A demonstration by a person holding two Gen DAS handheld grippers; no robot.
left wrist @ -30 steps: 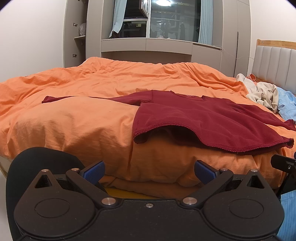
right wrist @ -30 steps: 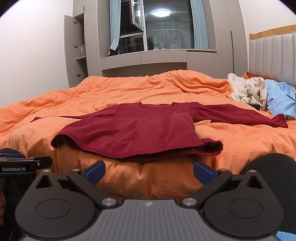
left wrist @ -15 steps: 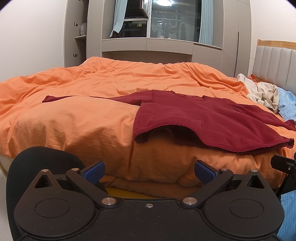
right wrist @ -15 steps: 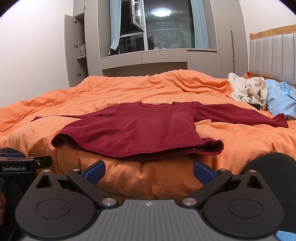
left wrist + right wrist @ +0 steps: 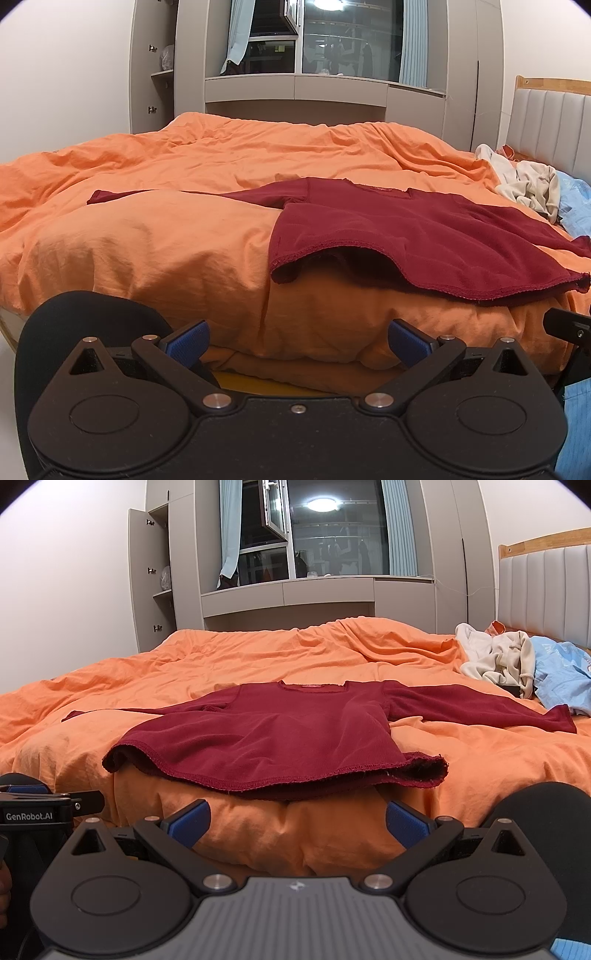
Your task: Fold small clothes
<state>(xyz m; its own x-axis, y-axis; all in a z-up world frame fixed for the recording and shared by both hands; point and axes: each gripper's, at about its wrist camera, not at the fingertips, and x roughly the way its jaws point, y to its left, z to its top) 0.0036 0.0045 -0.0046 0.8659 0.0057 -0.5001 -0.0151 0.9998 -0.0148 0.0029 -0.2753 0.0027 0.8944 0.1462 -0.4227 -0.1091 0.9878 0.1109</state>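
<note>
Looking from the left wrist: left gripper [image 5: 297, 341], jaws spread and holding nothing, hangs short of the bed edge; dark red shirt [image 5: 424, 236] lies flat on the orange duvet [image 5: 155, 243], hem overhanging the near edge. Right wrist: right gripper [image 5: 295, 821], jaws likewise parted (nothing between them), faces the shirt's hem; cream garment [image 5: 498, 657] and blue garment [image 5: 557, 672] lie heaped near the headboard [image 5: 543, 590].
</note>
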